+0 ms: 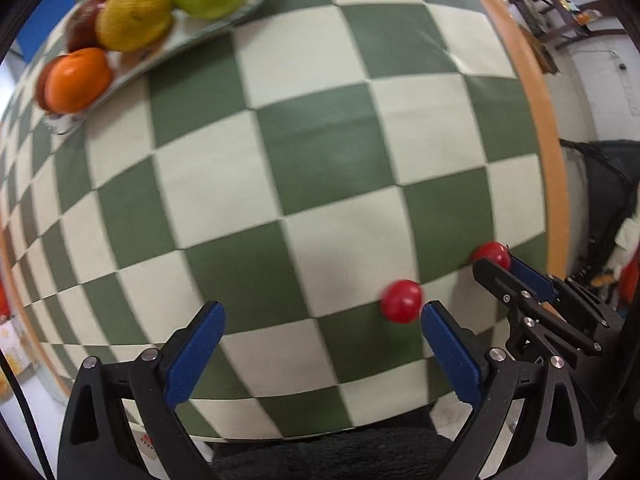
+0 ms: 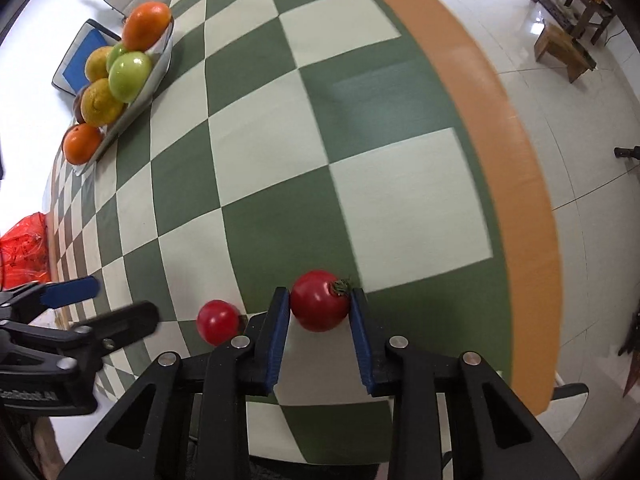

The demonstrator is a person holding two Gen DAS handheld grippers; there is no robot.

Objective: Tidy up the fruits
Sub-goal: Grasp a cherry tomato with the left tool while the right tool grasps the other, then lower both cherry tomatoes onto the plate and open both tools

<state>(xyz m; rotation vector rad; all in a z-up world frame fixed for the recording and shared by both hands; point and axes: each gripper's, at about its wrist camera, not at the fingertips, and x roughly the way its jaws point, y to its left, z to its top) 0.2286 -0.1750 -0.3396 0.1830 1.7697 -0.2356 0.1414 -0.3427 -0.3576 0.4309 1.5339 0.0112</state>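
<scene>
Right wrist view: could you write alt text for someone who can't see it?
The right gripper has its blue fingers closed around a red tomato on a green-and-white checkered tablecloth. A smaller red tomato lies just left of it; a tray piled with fruit sits far left.

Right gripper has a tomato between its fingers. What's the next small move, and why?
Probably lift the right gripper straight up: its pads touch both sides of the stemmed tomato, which looks gripped but low over the checked cloth. Then carry it to the fruit tray. The second tomato waits.
</scene>
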